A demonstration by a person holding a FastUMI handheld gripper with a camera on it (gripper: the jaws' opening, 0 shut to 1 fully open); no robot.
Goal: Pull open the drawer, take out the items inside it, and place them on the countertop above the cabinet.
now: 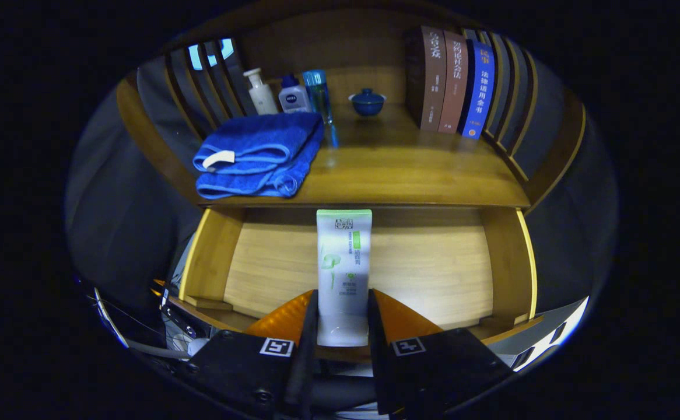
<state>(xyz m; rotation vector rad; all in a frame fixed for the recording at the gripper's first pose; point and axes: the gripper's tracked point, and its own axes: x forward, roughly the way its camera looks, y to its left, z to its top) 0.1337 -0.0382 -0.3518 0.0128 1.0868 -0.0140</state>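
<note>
Gripper [343, 315] jaws clamp a white-green tube [343, 262], label too small to read, over the open wooden drawer [433, 262]. Worktop [410, 169] above carries blue towel [258, 154].

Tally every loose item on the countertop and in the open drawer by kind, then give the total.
Books, standing on the countertop: 3
Bottles behind the towel: 3
Folded blue towel: 1
Blue lidded cup: 1
White tube over the open drawer, gripper shut on it: 1
Total: 9
</note>
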